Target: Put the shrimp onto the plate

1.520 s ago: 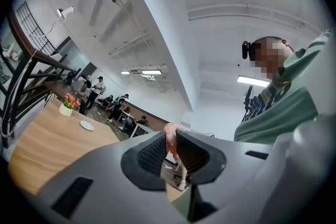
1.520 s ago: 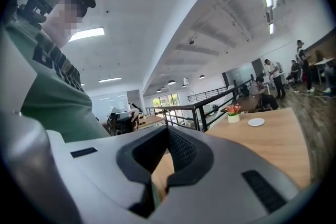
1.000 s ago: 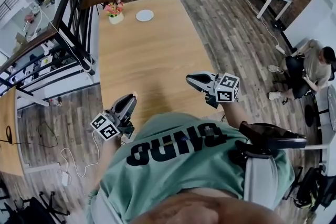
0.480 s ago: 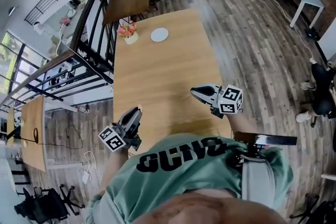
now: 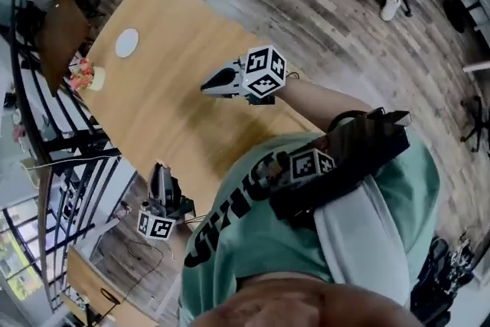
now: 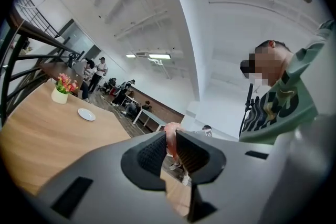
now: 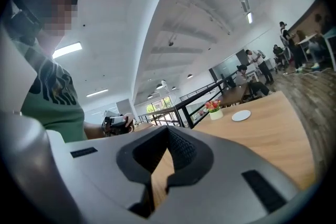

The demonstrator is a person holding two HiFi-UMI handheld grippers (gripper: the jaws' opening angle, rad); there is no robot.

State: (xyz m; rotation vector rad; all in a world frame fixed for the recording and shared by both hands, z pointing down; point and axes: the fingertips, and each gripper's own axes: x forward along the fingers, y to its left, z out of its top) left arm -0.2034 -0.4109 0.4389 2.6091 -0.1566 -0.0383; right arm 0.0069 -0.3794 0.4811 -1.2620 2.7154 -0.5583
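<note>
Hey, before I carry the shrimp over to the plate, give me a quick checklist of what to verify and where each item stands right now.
1. Shrimp gripped: ok. The left gripper is closed on the pink shrimp.
2. Plate located: ok. The white plate sits at the table's far end, near the flower pot.
3. Plate free: ok, nothing seen on it.
4. Left gripper over plate: not ok. It is at the table's near edge, far from the plate.
5. Right gripper out of the way: probably ok. Its jaws are together and empty, off to the other side.
</note>
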